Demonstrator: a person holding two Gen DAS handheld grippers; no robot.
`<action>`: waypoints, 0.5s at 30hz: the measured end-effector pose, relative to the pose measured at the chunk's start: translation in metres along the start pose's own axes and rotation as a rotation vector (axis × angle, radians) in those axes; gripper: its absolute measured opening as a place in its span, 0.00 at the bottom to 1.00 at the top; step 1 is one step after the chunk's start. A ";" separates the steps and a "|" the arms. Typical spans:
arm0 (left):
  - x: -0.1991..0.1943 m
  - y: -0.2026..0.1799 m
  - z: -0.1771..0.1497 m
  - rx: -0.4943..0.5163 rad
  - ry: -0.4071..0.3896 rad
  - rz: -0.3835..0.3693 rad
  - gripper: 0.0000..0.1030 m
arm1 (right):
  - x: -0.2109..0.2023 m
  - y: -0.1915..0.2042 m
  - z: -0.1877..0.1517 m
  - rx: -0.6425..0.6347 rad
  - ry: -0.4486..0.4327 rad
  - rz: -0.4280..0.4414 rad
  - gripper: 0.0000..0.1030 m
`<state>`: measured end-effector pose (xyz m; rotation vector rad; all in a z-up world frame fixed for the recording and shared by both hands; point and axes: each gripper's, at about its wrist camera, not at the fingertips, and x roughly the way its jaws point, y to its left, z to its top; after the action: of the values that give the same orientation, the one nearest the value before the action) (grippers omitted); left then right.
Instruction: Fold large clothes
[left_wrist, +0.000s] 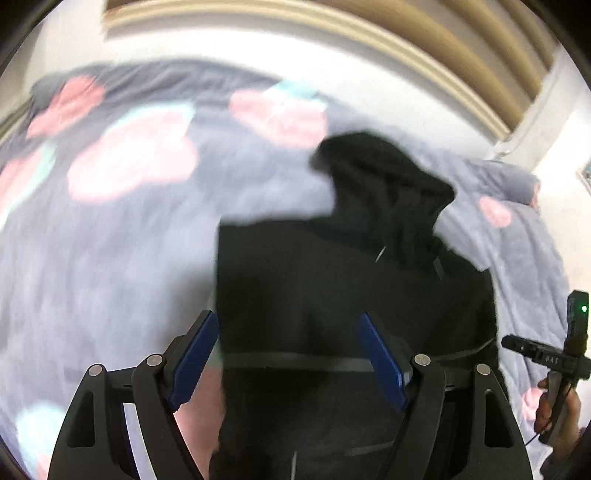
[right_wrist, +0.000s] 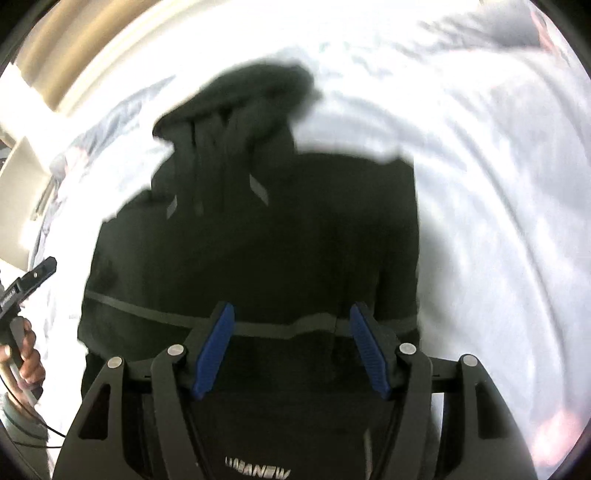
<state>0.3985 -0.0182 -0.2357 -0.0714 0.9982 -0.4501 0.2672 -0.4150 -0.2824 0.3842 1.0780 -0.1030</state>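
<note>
Left wrist view: hoodie (left_wrist: 332, 295) lies flat on the blanket (left_wrist: 110, 240), hood away. Left gripper (left_wrist: 288, 358) and right gripper (right_wrist: 291, 343) hover spread, pinching nothing, likely between folds.

Left gripper (left_wrist: 288, 354) pointed steeply downward, blue pads (left_wrist: 194, 360) spread wide, nothing pressed between them. Right gripper (right_wrist: 291, 343) likewise angled down, pads (right_wrist: 218, 345) apart, not clamping. In the left wrist view the right hand (left_wrist: 557, 413) showed at the lower right edge, fingers wrapped round its gripper's handle. In the right wrist view the left hand (right_wrist: 26, 354) showed at the lower left edge, gripping its handle the same way. Both views motion-blurred.
</note>
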 end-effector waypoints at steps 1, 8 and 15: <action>0.002 -0.004 0.011 0.015 -0.013 -0.007 0.78 | -0.002 0.000 0.012 -0.014 -0.022 -0.011 0.65; 0.049 -0.048 0.099 0.132 -0.069 -0.047 0.78 | 0.013 0.010 0.099 -0.078 -0.126 -0.051 0.65; 0.127 -0.071 0.178 0.173 -0.025 -0.054 0.78 | 0.057 0.001 0.196 0.007 -0.164 -0.035 0.65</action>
<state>0.5796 -0.1586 -0.2207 0.0514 0.9315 -0.5816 0.4586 -0.4774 -0.2504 0.3568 0.9232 -0.1671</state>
